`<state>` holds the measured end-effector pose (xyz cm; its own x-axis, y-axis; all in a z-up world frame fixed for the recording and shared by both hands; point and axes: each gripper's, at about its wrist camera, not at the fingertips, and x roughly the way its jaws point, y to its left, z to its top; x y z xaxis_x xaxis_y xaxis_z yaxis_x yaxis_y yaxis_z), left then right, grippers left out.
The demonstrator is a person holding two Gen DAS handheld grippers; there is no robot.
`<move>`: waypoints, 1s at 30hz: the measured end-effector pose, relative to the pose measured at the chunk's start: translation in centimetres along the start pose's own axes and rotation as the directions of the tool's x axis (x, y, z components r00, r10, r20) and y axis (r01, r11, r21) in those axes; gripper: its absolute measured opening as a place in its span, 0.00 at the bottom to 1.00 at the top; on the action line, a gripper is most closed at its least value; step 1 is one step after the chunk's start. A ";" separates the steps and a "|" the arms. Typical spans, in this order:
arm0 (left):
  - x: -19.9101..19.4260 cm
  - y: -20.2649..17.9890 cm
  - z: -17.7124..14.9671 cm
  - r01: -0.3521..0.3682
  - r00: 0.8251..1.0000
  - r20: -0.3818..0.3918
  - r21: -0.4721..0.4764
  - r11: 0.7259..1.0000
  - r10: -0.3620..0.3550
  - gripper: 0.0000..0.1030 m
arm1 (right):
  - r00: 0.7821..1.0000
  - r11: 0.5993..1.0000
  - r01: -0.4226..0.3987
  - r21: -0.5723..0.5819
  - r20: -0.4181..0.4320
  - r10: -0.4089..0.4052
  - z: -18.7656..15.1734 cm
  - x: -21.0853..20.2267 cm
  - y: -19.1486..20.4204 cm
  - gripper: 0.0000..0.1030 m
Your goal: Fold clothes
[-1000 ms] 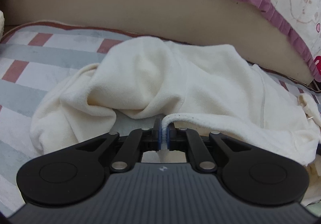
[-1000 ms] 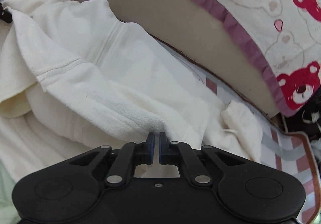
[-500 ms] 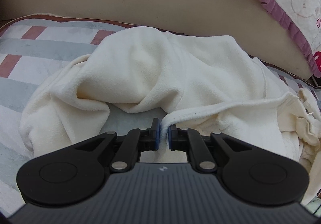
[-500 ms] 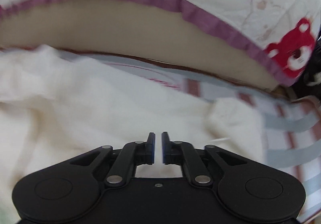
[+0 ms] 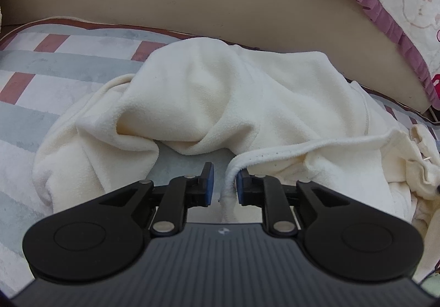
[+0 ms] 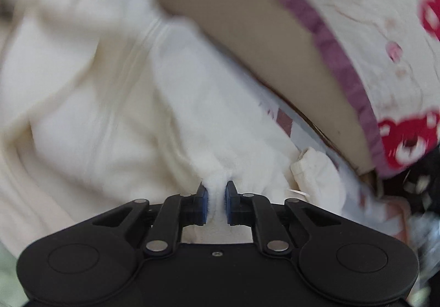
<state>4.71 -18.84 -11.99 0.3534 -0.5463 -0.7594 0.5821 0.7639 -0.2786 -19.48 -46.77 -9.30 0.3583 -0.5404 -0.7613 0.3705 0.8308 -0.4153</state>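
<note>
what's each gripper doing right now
left gripper: open, cream garment's hem lying against one finger, not clamped
right gripper: open around a garment fold

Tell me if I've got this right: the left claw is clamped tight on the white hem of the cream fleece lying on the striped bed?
Not quite. The left wrist view shows the left claw open, the hem only resting against one finger. The rest holds: it is a cream fleece on the striped bed.
</note>
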 end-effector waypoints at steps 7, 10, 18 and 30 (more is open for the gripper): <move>-0.9 1.8 0.2 0.111 0.993 -0.038 -0.107 0.988 -0.116 0.16 | 0.978 0.856 -0.208 0.473 0.109 0.178 -2.1 -4.0 -8.3 0.11; -1.2 2.7 -0.1 0.154 0.983 -0.073 -0.182 0.971 -0.169 0.21 | 0.984 0.820 -0.176 0.544 0.101 0.144 -3.3 -3.2 -9.8 0.11; 0.9 -1.2 -1.8 0.174 0.954 -0.227 -0.108 0.979 -0.194 0.48 | 0.986 0.795 -0.165 0.583 0.100 0.132 -4.0 -2.0 -10.3 0.11; -8.5 -0.9 0.5 0.107 0.980 0.168 -0.022 0.994 -0.102 0.07 | 1.000 0.926 -0.011 0.378 0.022 0.002 -3.3 -1.7 -8.8 0.08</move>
<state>1.53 -15.04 -4.99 0.4106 -0.6711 -0.6173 0.6005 0.7085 -0.3707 -26.21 -52.74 -5.94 0.3781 -0.5412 -0.7511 0.6629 0.7246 -0.1884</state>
